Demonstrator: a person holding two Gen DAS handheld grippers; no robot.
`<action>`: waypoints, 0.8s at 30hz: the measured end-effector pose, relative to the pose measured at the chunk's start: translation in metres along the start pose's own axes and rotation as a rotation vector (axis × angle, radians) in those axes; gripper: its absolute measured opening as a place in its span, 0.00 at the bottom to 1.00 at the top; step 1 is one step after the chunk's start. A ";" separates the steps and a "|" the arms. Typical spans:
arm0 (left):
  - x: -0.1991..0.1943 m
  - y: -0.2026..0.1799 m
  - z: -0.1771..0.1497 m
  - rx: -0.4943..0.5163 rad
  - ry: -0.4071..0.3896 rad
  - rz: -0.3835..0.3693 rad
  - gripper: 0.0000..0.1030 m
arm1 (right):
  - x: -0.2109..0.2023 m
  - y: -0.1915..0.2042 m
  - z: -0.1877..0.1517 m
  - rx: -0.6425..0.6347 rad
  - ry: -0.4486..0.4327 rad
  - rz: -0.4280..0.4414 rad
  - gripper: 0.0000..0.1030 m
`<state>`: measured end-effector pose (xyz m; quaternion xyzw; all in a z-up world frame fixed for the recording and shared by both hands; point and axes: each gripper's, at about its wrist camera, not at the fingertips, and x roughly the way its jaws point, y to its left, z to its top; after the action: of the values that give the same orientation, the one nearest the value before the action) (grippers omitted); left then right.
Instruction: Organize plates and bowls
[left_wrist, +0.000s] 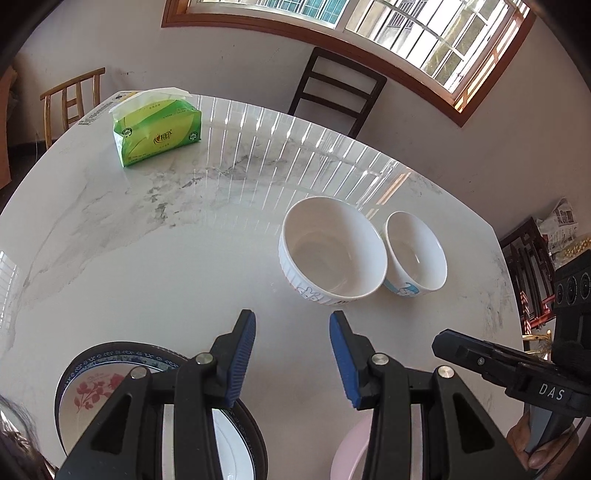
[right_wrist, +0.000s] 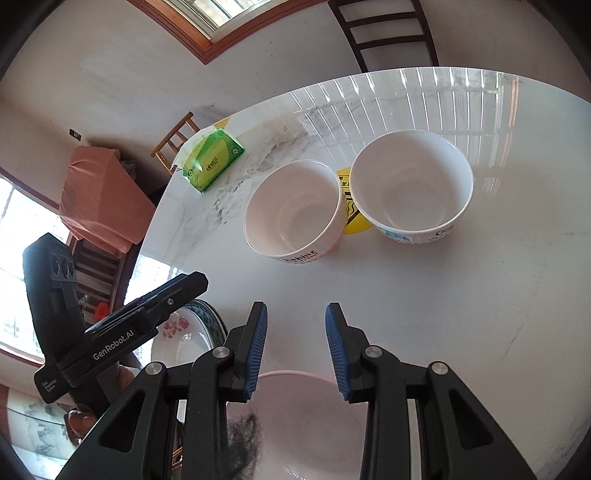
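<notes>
Comparing the two wrist views: only the right wrist view shows a yellow round coaster (right_wrist: 352, 218) wedged behind and between the two white bowls; from the left wrist view it is hidden by them. The rabbit-print bowl (left_wrist: 332, 251) and the smaller blue-print bowl (left_wrist: 415, 254) stand upright, rims touching or nearly so, mid-table on the marble table (left_wrist: 184, 258).

Left gripper (left_wrist: 292, 356): jaws partly apart, nothing between the blue pads, poised above bare tabletop. Right gripper (right_wrist: 296, 350): jaws narrower, also empty, hanging over the far rim of a pink plate (right_wrist: 295, 417) at the near table edge.

Left view shows a floral plate (left_wrist: 92, 391) nested in a blue-rimmed dish (left_wrist: 110, 350), low left, partly covered by the gripper's black arms. Right view shows the same floral plate only as a sliver behind the other tool.

Surroundings: green tissue pack (left_wrist: 159, 133) at the far corner, dark wooden chair (left_wrist: 336, 92) at the far side of the table, light wooden chair (left_wrist: 70, 99) beyond the tissue corner, barred window (left_wrist: 369, 22) above.
</notes>
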<state>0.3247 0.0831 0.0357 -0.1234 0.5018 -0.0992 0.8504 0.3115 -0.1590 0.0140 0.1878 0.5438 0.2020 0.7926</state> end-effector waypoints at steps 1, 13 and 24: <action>0.003 0.000 0.001 0.004 -0.001 0.009 0.41 | 0.002 0.000 0.002 0.010 0.002 0.006 0.31; 0.031 -0.011 0.023 0.099 -0.054 0.118 0.41 | 0.029 -0.008 0.023 0.116 -0.005 0.004 0.31; 0.073 0.000 0.058 0.049 0.045 0.090 0.41 | 0.049 -0.013 0.041 0.145 0.003 -0.050 0.31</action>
<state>0.4109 0.0683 0.0024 -0.0777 0.5232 -0.0760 0.8453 0.3675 -0.1473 -0.0169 0.2305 0.5626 0.1424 0.7811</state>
